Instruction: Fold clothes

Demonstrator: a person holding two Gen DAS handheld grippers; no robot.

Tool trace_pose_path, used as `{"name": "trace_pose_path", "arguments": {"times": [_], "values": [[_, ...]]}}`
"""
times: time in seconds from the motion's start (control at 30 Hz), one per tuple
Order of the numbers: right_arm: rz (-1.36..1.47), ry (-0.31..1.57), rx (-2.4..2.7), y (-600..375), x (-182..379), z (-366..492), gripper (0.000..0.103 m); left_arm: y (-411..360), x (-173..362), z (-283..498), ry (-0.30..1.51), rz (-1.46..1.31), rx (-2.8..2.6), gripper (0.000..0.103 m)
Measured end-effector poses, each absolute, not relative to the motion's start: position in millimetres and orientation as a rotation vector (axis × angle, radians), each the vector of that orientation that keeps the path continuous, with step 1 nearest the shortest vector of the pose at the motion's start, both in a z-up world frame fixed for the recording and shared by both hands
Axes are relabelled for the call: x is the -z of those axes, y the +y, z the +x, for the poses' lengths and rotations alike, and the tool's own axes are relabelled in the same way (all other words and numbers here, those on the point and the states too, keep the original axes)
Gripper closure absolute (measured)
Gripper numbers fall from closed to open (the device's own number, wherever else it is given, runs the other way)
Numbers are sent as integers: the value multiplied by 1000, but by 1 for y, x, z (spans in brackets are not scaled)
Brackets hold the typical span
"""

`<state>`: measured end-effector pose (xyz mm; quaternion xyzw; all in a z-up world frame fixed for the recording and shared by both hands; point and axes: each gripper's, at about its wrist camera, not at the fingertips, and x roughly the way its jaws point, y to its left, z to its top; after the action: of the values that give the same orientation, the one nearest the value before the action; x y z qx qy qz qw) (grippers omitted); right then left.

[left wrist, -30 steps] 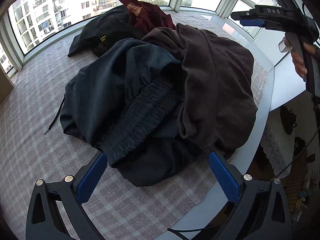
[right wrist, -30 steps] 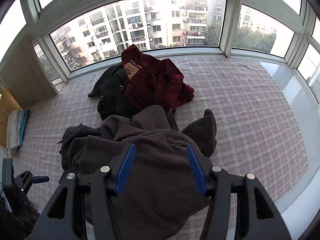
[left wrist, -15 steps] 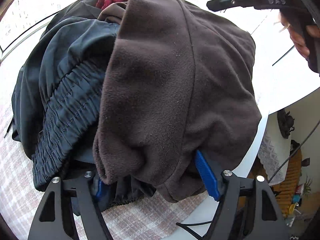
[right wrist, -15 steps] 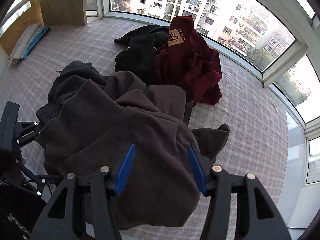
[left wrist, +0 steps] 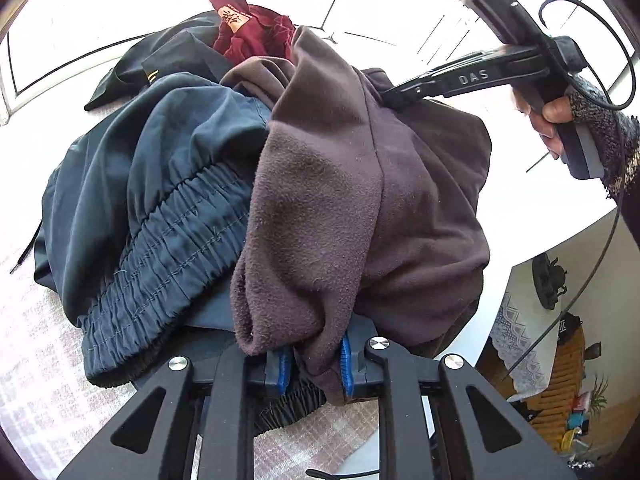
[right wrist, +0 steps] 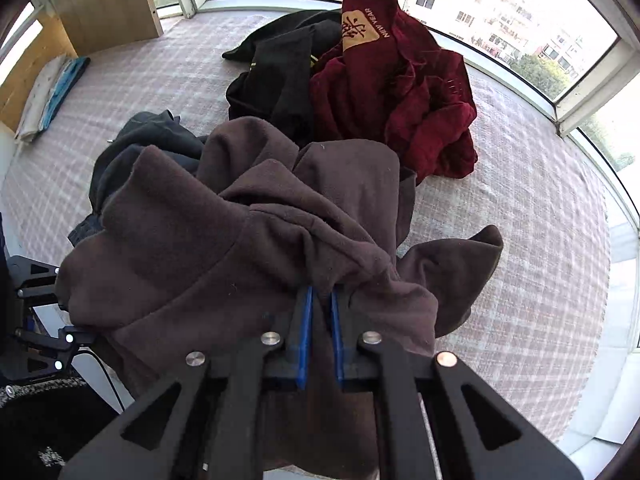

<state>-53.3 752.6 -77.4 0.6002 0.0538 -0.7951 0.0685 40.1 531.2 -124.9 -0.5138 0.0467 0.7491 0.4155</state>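
Brown fleece garment [left wrist: 360,200] fills the near centre of both wrist views, a bunched fold of it pinched between the nearly closed blue pads of the left gripper [left wrist: 312,360] at 6 o'clock, and another gathered ridge clamped in the right gripper [right wrist: 320,320], whose fingers stand almost together. Beyond it at 9 o'clock lie dark navy elastic-waist trousers [left wrist: 152,208], partly under the fleece; farther, at 12 o'clock on the checked pink cloth [right wrist: 520,220], sit a black garment [right wrist: 280,76] and a maroon garment [right wrist: 392,88].
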Motion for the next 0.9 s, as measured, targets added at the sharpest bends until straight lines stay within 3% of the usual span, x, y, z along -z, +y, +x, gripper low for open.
{"name": "trace_pose_path", "arguments": {"times": [0.2, 0.4, 0.77, 0.83, 0.9], "values": [[1489, 72, 2596, 743, -25, -21, 94, 500, 47, 20, 143, -1098, -1987, 88], [1078, 99, 2837, 719, -148, -2, 95, 467, -47, -7, 198, -847, -2109, 89], [392, 86, 3053, 677, -359, 27, 100, 406, -252, -31, 338, -479, -2311, 90], [372, 53, 3024, 666, -386, 28, 100, 383, -270, -36, 364, -457, -2355, 90], [538, 18, 2963, 656, -390, 9, 100, 360, -281, -42, 390, -445, -2399, 90]]}}
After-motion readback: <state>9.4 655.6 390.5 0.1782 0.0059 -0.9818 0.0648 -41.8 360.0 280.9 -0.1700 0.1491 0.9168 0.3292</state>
